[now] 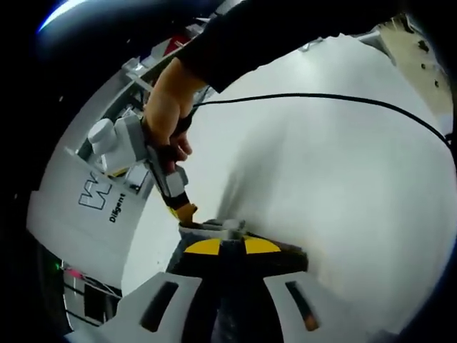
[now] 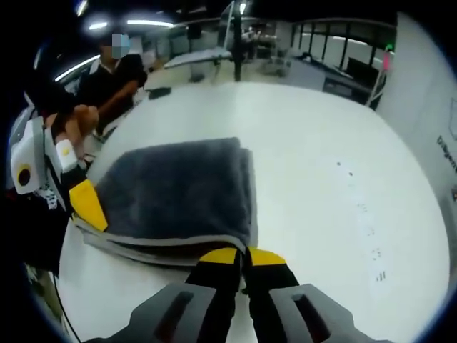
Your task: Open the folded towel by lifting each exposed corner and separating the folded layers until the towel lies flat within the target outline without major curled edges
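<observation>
A folded dark grey towel (image 2: 178,189) lies on the white table (image 2: 321,200), its stacked layers showing along the near edge. My right gripper (image 2: 243,256) has its yellow-tipped jaws pressed together on the towel's near edge. My left gripper (image 2: 86,204) comes in from the left, its yellow tip clamped on the towel's left corner. In the left gripper view, my left gripper (image 1: 232,246) is shut on a small grey bit of towel (image 1: 214,227). Right beside it is the right gripper (image 1: 184,211), held by a hand (image 1: 168,114).
A black cable (image 1: 321,96) runs across the white table (image 1: 321,186). A white panel with lettering (image 1: 100,196) stands past the table's edge. A person in black (image 2: 114,82) sits at the far left of the table. Desks and windows are behind.
</observation>
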`<action>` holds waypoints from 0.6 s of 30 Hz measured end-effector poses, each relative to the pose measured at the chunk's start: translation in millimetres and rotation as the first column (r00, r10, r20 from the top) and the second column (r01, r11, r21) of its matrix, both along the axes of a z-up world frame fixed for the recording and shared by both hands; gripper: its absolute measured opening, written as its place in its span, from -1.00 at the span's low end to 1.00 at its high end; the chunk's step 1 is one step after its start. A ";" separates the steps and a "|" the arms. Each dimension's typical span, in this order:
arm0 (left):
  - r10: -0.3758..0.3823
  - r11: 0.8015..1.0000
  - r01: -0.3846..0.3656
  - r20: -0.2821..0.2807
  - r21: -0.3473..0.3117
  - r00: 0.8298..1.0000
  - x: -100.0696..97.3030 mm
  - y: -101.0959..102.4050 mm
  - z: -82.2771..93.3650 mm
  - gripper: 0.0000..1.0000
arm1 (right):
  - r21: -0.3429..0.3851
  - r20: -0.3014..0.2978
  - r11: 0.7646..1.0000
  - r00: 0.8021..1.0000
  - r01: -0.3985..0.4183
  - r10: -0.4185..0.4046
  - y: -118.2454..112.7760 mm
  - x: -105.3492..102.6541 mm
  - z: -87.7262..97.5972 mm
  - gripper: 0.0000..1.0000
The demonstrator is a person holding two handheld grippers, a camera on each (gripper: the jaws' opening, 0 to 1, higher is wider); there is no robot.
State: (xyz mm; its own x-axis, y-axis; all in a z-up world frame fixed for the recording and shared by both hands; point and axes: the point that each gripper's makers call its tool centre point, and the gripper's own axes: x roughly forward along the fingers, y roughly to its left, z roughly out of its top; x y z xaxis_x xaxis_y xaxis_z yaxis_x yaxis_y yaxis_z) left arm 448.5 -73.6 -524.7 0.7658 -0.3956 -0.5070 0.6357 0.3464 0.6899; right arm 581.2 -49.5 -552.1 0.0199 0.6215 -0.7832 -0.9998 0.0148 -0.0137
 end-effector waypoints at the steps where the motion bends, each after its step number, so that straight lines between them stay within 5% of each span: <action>1: 0.001 1.000 -0.001 0.001 -0.001 1.000 0.3 0.0 0.1 -0.85 | 0.000 0.000 1.000 1.000 -0.001 0.001 0.2 -0.1 0.3 -1.00; 9: -0.001 0.996 -0.002 -0.033 -0.087 0.999 0.8 -2.3 4.3 -0.85 | -0.007 0.001 1.000 1.000 0.001 -0.001 -0.6 -2.0 3.0 -1.00; 18: 0.023 0.990 -0.019 0.026 -0.140 0.999 9.6 4.4 24.0 -0.88 | -0.012 0.008 1.000 1.000 0.005 -0.004 -0.7 -1.3 7.7 -1.00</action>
